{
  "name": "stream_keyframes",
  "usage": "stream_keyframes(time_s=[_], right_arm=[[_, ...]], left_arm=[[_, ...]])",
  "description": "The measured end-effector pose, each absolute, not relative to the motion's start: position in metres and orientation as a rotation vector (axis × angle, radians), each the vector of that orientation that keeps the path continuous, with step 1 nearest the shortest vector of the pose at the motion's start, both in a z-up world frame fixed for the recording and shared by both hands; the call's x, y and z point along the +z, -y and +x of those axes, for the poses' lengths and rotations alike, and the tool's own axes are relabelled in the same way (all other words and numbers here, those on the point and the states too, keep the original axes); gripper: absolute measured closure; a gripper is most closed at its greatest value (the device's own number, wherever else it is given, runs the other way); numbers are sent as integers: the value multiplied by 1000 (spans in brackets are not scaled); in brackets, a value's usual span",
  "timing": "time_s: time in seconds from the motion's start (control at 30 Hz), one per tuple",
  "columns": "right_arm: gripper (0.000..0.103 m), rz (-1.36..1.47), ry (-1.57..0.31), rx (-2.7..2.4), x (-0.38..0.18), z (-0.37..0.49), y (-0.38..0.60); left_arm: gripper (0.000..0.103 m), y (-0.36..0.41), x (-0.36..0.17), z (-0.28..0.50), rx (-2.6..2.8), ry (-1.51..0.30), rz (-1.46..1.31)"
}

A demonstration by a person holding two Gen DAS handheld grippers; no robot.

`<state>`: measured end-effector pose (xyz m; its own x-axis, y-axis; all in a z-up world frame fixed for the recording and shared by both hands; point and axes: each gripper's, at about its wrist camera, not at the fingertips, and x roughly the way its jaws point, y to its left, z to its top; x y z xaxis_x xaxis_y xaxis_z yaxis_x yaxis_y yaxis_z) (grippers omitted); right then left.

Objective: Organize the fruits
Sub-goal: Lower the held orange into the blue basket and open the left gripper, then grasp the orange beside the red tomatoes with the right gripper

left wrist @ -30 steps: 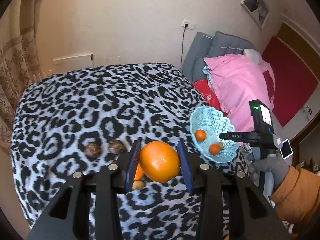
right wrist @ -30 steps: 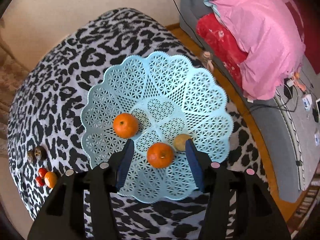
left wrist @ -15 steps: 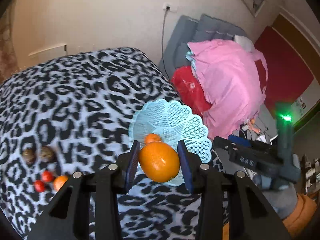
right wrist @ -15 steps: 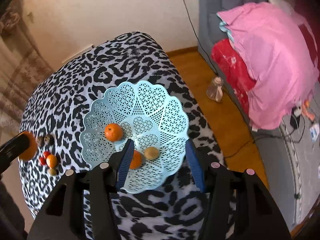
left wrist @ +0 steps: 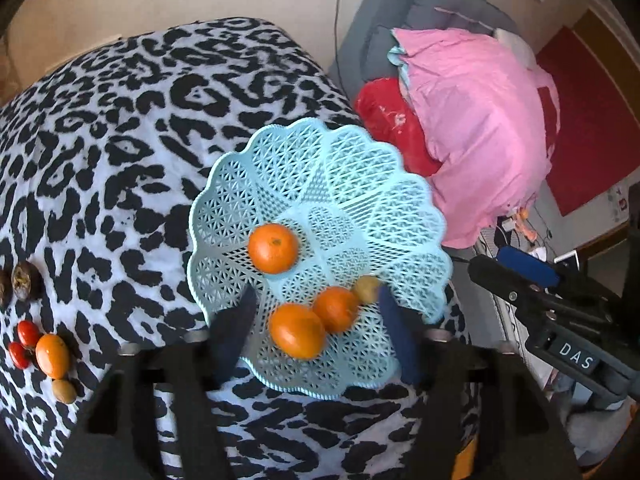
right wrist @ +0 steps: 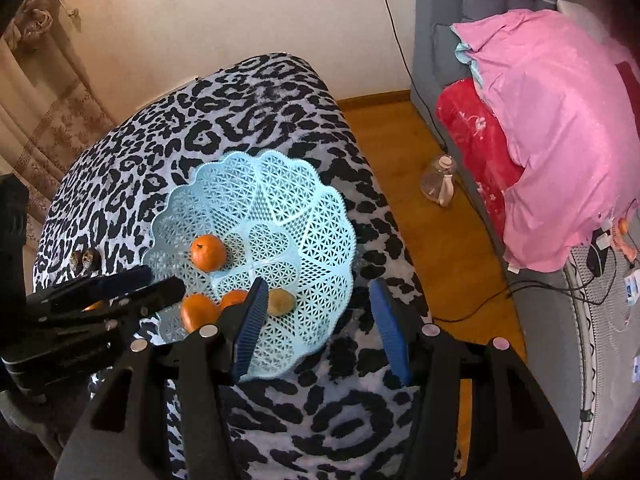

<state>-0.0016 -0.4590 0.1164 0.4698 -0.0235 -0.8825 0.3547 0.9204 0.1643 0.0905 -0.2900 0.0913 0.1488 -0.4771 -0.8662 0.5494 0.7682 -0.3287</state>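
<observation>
The left gripper (left wrist: pixel 316 334) stands wide open over the blue lattice basket (left wrist: pixel 360 184), an orange (left wrist: pixel 297 331) lying loose between its fingers. The right gripper (right wrist: pixel 316 330), labelled "DAS", is open and empty just beside the basket's rim. More fruit (left wrist: pixel 52 355) lies on the leopard-print cloth (left wrist: pixel 120 140).

Pale blue plastic lattice basket (left wrist: pixel 344 184) at centre, smooth; dimpled, glossy oranges (left wrist: pixel 273 247) in it; matt leopard-print cloth (left wrist: pixel 120 128) beneath; pink fabric bedding (left wrist: pixel 476 128) upper right.
</observation>
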Motion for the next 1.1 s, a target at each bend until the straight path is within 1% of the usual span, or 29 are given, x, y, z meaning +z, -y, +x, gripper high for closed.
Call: stream_keyframes(time_s=[0.4,0.47,0.5,0.57,1.1], right_arm=[[48,332,-1069,-137,115,30,425],[46,319,-1071,-107,116,37,413],[43,311,-1070,-89,117,40,405],[41,296,-1069,-62,119,45,392],[41,222,-1127,118,109,63,293]], left_arm=[[37,243,93,96,-634,-1209,83],[37,231,94,99,-607,-1207,71],[37,225,94,100,-596,-1205,65],[37,211,96,101,-568,-1201,51],[37,78,92,120,-317,-1206,-92]])
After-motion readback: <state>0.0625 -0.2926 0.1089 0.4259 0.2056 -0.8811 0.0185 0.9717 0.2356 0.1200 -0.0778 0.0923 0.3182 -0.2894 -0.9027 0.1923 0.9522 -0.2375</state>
